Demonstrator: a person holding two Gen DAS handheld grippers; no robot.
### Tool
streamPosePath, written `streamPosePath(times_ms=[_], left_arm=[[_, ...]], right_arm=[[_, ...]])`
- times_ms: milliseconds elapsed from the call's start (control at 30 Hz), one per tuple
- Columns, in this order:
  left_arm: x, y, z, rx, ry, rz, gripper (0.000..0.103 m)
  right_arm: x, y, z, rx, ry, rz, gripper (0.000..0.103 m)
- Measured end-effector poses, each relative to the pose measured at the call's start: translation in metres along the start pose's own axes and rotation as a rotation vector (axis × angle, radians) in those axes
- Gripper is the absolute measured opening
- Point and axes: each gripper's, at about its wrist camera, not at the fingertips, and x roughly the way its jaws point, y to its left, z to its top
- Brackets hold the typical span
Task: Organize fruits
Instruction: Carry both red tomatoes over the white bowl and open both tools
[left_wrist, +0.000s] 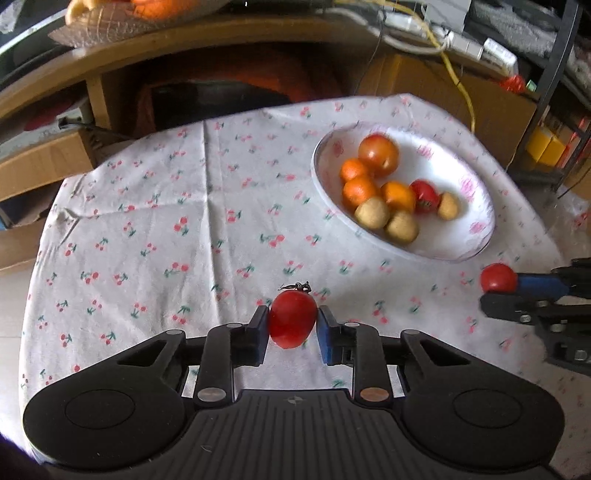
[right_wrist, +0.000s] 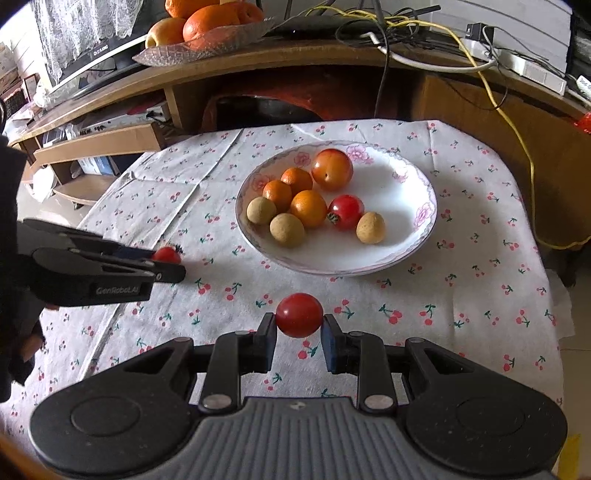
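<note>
Cherry-print cloth (right_wrist: 480, 295) covers the table you're working on, with a cluttered wooden desk (right_wrist: 332, 59) behind it.

Nearest to you, your left gripper (left_wrist: 293, 325) is clamped on a small red tomato (left_wrist: 293, 319), held just above the cloth with its dried stem pointing away. Your right gripper (right_wrist: 299, 325) pinches a second tomato (right_wrist: 299, 314) the same way, though the pads (right_wrist: 330, 345) touch it only at its widest part, low on the fruit. That hold looks thin to me: tip the gripper or jolt it and the tomato could pop out forward and roll off the cloth. Squeeze harder to fix that and you may split the skin instead.

Beyond them sits the bowl (right_wrist: 421, 192), already holding oranges, three tan fruits, a peach and another tomato. The open space is on its right half. If both grippers head there together they could knock each other, since the two already sit near one another. Drop a tomato from too high and it may bounce off the pile or over the shallow rim.
</note>
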Motion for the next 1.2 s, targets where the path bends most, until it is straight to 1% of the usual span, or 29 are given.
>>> streamPosePath(times_ms=[100, 167, 300, 367, 533, 767, 967, 1000, 1067, 1100, 1167, 1200], left_arm=[[-0.01, -0.007, 0.01, -0.005, -0.036, -0.03, 0.035], [-0.014, -0.013, 0.018, 0.0, -0.057, -0.043, 0.035], [-0.009, -0.024, 0.037, 0.008, -0.084, -0.051, 0.035], [-0.004, -0.029, 0.044, 0.016, -0.087, -0.054, 0.035], [0.014, -0.041, 0.058, 0.034, -0.081, -0.063, 0.035], [0.027, -0.046, 0.065, 0.045, -0.072, -0.059, 0.036], [0.029, -0.047, 0.068, 0.047, -0.075, -0.055, 0.038], [0.029, -0.048, 0.068, 0.049, -0.077, -0.054, 0.039], [0.028, -0.048, 0.068, 0.049, -0.077, -0.053, 0.049], [0.027, -0.047, 0.068, 0.045, -0.08, -0.052, 0.051], [0.025, -0.046, 0.068, 0.039, -0.085, -0.046, 0.059], [0.025, -0.046, 0.069, 0.036, -0.088, -0.043, 0.061]], right_arm=[[-0.001, -0.002, 0.003, 0.005, -0.01, -0.003, 0.024], [-0.002, -0.005, 0.012, 0.013, -0.032, -0.011, 0.024], [-0.001, -0.007, 0.023, 0.005, -0.059, -0.025, 0.024], [0.004, -0.013, 0.034, 0.007, -0.072, -0.041, 0.024], [0.014, -0.022, 0.041, 0.01, -0.071, -0.055, 0.024], [0.033, -0.032, 0.056, -0.002, -0.084, -0.074, 0.024], [0.046, -0.04, 0.058, 0.006, -0.074, -0.089, 0.024], [0.046, -0.04, 0.058, 0.006, -0.074, -0.089, 0.024], [0.046, -0.04, 0.059, 0.004, -0.082, -0.093, 0.025], [0.046, -0.04, 0.059, 0.005, -0.082, -0.093, 0.025], [0.046, -0.039, 0.06, 0.008, -0.086, -0.09, 0.025], [0.046, -0.039, 0.06, 0.009, -0.091, -0.094, 0.025]])
